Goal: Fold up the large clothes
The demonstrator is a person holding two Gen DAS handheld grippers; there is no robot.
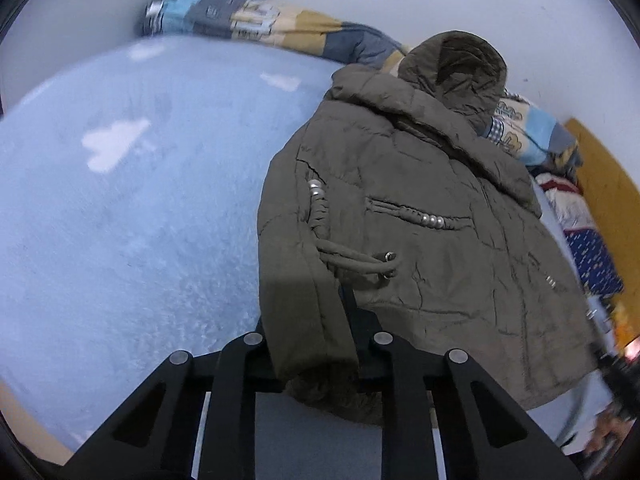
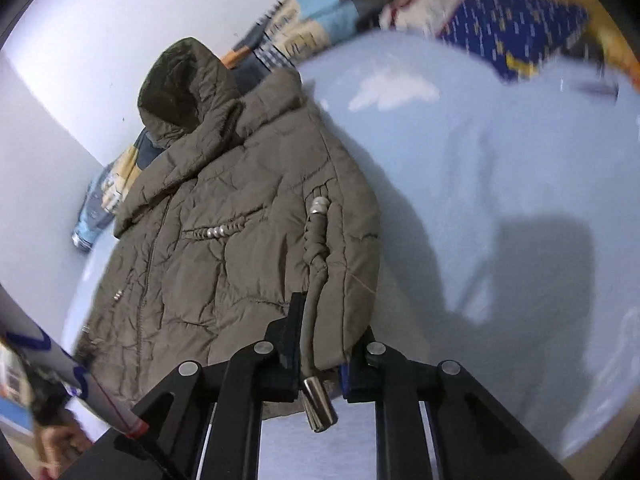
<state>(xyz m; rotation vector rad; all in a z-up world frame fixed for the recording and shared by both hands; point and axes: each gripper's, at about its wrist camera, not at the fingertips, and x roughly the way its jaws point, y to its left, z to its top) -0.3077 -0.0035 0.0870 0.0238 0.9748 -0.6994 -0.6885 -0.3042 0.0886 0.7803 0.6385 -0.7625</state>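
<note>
My left gripper (image 1: 316, 344) was clamped on the near left hem corner of the olive coat (image 1: 420, 216), and my right gripper (image 2: 320, 352) was pinched on the near right hem corner, beside the drawstring's metal tip (image 2: 318, 404). The coat lay on the pale blue bed (image 1: 140, 220), its long axis running away from both grippers to the hood (image 1: 460, 68) at the far end. I judged the 2 grips equally near, so the hem should travel straight toward the hood.
</note>
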